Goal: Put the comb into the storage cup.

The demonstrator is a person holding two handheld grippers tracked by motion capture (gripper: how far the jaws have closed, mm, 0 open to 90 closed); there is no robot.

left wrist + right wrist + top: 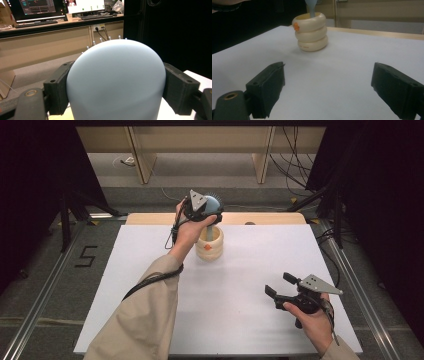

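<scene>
White table point(150, 270), broad and bare around a cream ribbed holder point(210, 245) of three stacked rings, standing toward the far edge with a small orange mark on its side. Pale blue brush point(214, 207), rounded back toward the left hand-held gripper's camera, pins poking past its rim, handle reaching down into the holder's mouth. Left hand-held gripper point(207, 210) directly above the holder, jaws spread wide yet pressed on both sides of the brush head, gripping it. Right hand-held gripper point(276, 286) well apart from the holder, toward the near right corner, low over the table, jaws gaping with nothing between them, pointed at the holder.
</scene>
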